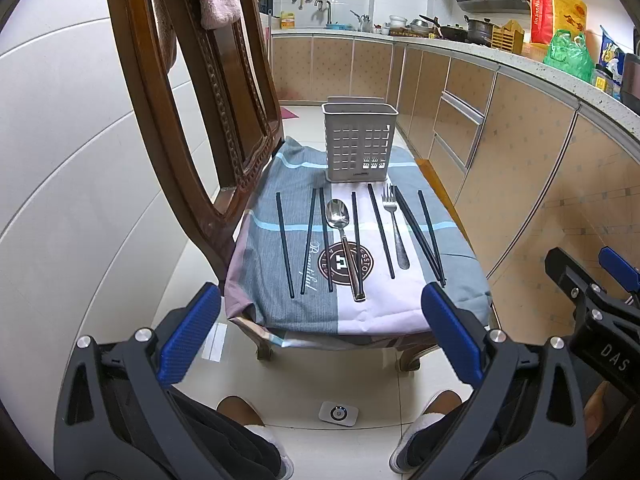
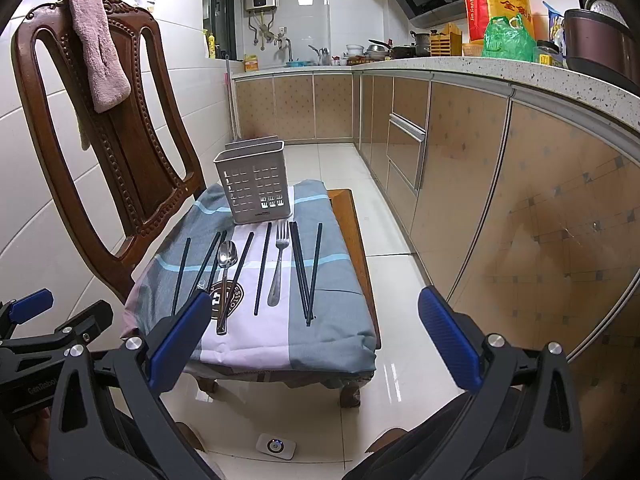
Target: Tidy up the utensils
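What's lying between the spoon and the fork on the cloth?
Two dark chopsticks lie between the spoon and the fork, spaced apart; both wrist views show it.

Both left tongs and right tongs hang spread wide, side by side.

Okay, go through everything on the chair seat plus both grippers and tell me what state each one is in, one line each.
Utensil holder: upright at the back of the seat; inside hidden.
Spoon: flat on the cloth, bowl toward the holder.
Fork: flat, tines toward the holder.
Chopsticks: loose, lying flat on both sides.
Cloth: spread over the seat.
Towel: draped over the chair back.
Left hand-held gripper: open, holding nothing.
Right hand-held gripper: open, holding nothing.
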Demonstrator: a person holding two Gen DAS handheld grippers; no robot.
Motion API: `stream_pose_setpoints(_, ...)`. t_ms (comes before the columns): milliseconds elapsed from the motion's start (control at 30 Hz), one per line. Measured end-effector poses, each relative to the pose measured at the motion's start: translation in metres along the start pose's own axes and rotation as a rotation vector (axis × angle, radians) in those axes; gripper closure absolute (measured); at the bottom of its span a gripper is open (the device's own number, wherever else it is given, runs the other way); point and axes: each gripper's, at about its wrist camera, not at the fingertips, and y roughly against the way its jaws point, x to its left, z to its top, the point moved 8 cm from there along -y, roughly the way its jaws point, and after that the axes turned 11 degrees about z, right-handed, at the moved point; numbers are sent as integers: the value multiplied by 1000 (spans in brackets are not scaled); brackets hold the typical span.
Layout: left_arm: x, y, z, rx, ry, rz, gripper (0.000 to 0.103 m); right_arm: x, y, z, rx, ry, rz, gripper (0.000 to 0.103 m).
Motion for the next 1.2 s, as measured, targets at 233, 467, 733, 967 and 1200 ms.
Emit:
stream_pose_setpoints(233, 0, 0, 0, 4, 0, 0, 4, 0, -1, -1, 2, -3, 2, 2)
stream_pose_setpoints(467, 1, -2, 0, 11, 2, 4, 4, -1, -1, -1, 5, -3, 0, 2)
stream_pose_setpoints(733, 0, -8, -1, 24, 3, 3, 4, -5, -3, -3, 8, -11, 0, 2)
stream_pose_setpoints(967, 0, -22, -3, 51, 9, 1, 4, -9, -10, -6, 17, -17, 5, 2)
stream_pose_setpoints(1200, -6, -55, 6, 79, 17, 8, 5, -14, -30, -10, 45, -22, 36, 2)
